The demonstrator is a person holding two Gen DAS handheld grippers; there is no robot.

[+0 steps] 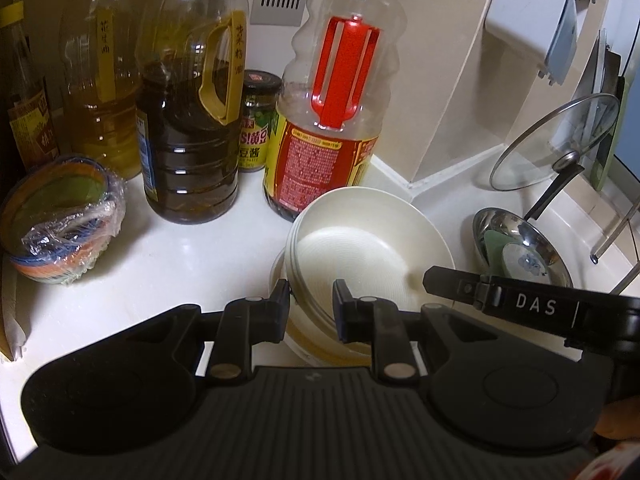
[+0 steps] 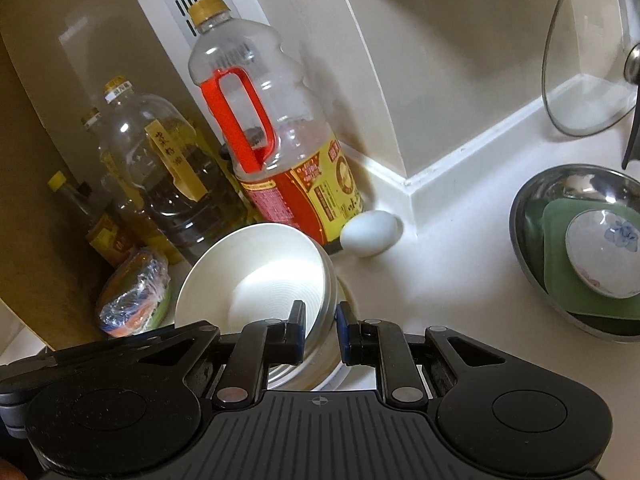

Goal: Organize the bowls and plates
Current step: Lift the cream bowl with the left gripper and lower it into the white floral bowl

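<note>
A stack of white ribbed bowls [image 1: 360, 248] stands on the white counter, tilted, over a white plate [image 1: 320, 344]. My left gripper [image 1: 311, 300] straddles the near left rim of the top bowl, one finger outside and one inside, with a gap to the rim on each side. My right gripper [image 2: 321, 322] straddles the right rim of the same stack [image 2: 256, 276] the same way; its arm shows in the left wrist view [image 1: 520, 304]. A steel bowl [image 2: 576, 248] at the right holds a green dish and a small blue-flowered bowl [image 2: 604, 252].
Oil and sauce bottles [image 1: 188, 120] crowd the back wall, a red-handled one [image 1: 332, 112] just behind the stack. Plastic-wrapped coloured bowls [image 1: 60, 220] sit at the left. An egg [image 2: 370, 234] lies by the wall corner. A glass lid [image 1: 556, 140] leans at the right.
</note>
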